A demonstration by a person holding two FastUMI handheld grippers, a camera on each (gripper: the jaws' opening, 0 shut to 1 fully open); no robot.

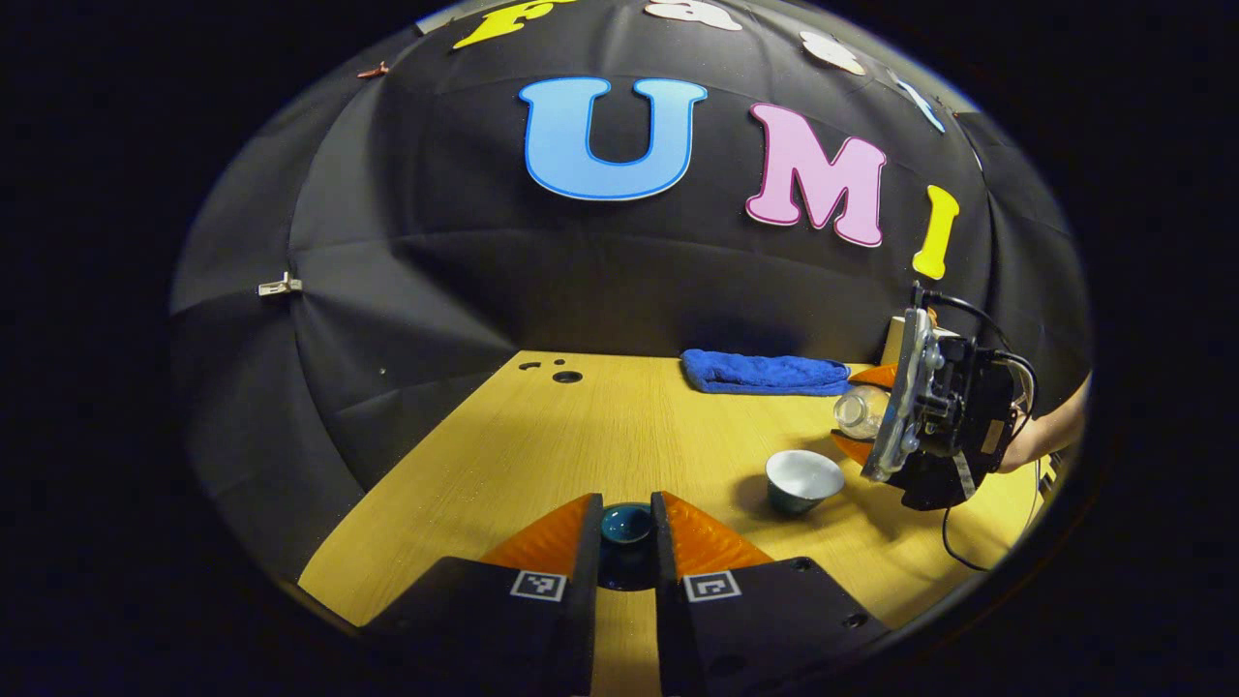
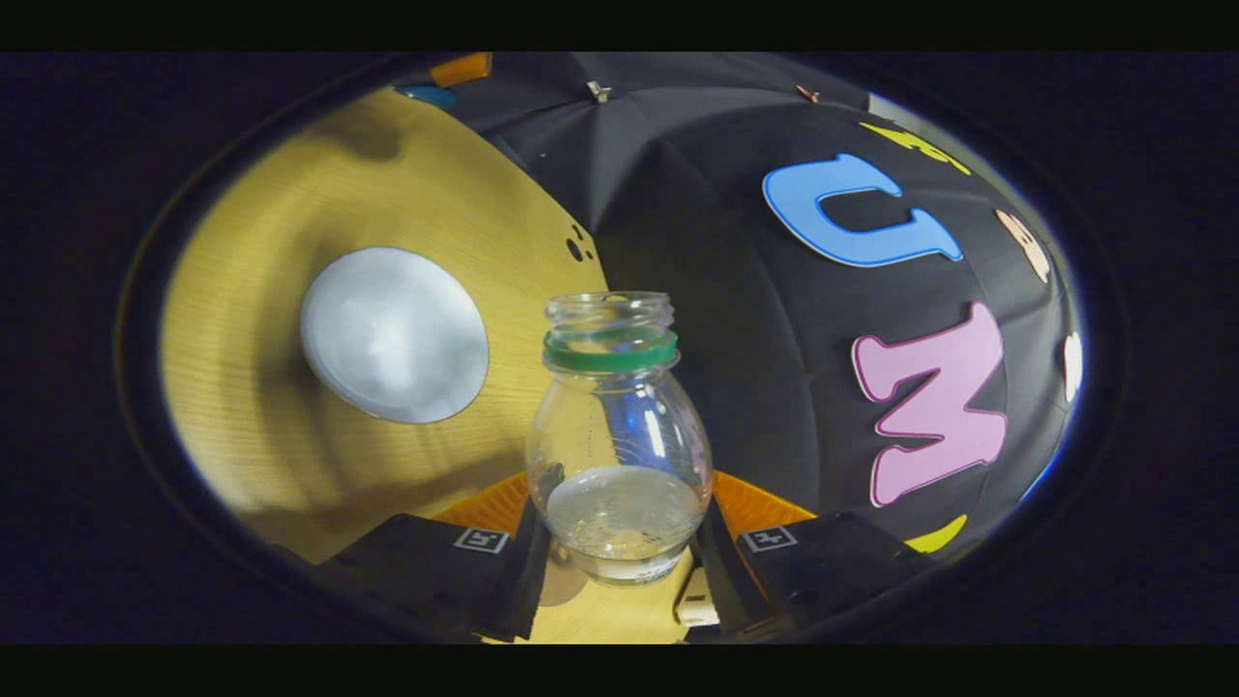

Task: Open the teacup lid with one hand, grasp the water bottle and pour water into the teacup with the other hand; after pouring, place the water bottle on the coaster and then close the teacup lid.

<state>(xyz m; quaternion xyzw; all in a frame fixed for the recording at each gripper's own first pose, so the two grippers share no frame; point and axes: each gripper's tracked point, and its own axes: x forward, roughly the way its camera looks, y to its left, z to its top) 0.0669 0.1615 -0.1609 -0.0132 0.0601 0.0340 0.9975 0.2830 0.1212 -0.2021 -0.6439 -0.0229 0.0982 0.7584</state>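
The teacup (image 1: pixel 803 479), dark outside and white inside, stands uncovered on the wooden table (image 1: pixel 619 436). My left gripper (image 1: pixel 627 513) is shut on the small dark teal lid (image 1: pixel 627 526), held low near the table's front, left of the cup. My right gripper (image 2: pixel 619 496) is shut on the clear water bottle (image 2: pixel 619 436), which has a green neck ring, no cap and some water inside. In the left gripper view the bottle (image 1: pixel 854 413) hangs tilted just above and right of the cup, in the right gripper (image 1: pixel 864 410). The cup's white inside (image 2: pixel 392 334) lies left of the bottle's mouth. No stream of water shows.
A folded blue towel (image 1: pixel 765 373) lies at the table's back edge. Small holes (image 1: pixel 566 376) mark the table's far left corner. A person's hand (image 1: pixel 1050 436) holds the right gripper, with a cable trailing below it. The black cloth wall closes the back.
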